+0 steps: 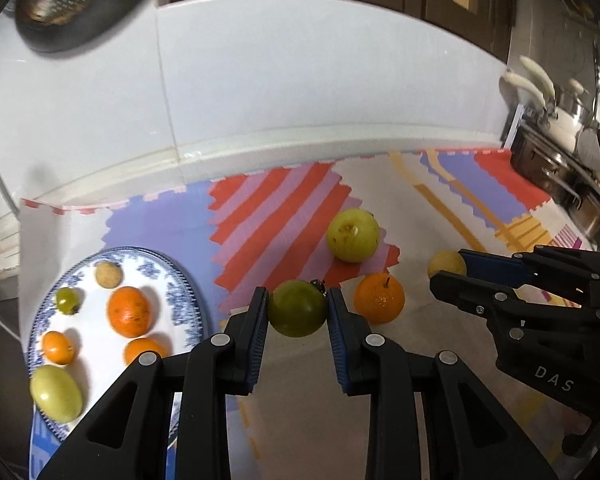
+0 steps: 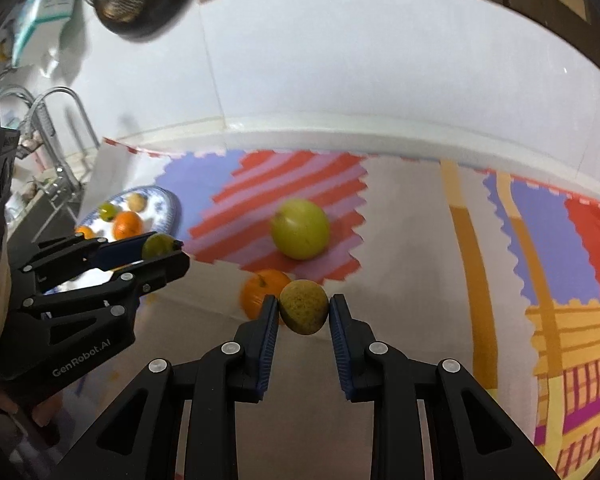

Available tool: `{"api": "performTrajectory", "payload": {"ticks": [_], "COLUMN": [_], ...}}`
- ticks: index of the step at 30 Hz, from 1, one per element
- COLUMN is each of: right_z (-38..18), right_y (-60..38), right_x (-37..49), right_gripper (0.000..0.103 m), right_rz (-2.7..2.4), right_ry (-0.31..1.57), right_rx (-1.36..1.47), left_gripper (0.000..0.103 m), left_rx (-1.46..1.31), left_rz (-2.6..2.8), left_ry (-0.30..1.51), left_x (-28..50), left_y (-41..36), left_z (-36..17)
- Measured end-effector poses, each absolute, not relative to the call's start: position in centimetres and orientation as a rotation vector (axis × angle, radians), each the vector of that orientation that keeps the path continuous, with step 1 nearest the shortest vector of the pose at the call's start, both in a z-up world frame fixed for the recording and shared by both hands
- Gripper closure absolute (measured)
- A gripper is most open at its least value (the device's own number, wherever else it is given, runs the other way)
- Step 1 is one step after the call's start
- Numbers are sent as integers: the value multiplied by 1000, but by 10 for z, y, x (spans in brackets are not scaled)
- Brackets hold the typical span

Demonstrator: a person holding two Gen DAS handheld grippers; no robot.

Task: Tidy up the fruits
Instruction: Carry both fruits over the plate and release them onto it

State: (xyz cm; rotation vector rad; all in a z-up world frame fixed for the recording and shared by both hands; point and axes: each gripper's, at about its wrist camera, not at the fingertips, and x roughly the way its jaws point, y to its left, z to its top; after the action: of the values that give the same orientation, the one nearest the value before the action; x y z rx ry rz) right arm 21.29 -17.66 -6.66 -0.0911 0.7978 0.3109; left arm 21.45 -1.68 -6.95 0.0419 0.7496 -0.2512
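Left wrist: green fruit between jaws.

Bare tabletop lies open on the right. An orange and a yellow-green fruit crowd the middle. The plate at left is nearly full, with bare room along its right rim. The tiled wall closes the far side.

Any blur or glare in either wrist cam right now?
Left wrist view: plate and its fruit smeared by motion blur, the gripped green fruit sharper; strong fisheye bending of the wall ledge. Right wrist view: the loose orange is blurred; a sheen lies on the bare counter.
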Motion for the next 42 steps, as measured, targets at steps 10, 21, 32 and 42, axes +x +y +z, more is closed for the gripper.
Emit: {"api": "performTrajectory", "payload": {"ticks": [10, 21, 32, 42], "right_z": [-32, -28, -65, -95], "right_y": [-129, -63, -2, 25], "right_x": [199, 205, 234, 256], "right_gripper": [76, 76, 76, 76], "right_rz": [446, 610, 752, 795], "right_ry": [692, 670, 780, 864], "right_rx": [-124, -156, -197, -210], "left_gripper": [74, 74, 74, 74], "left_rx": [-26, -111, -150, -119], "left_rz": [-147, 10, 106, 102], "left_ry": [694, 703, 777, 799], "left_x": [190, 178, 181, 201], "left_y": [30, 89, 134, 154], "left_z": [-41, -43, -75, -90]}}
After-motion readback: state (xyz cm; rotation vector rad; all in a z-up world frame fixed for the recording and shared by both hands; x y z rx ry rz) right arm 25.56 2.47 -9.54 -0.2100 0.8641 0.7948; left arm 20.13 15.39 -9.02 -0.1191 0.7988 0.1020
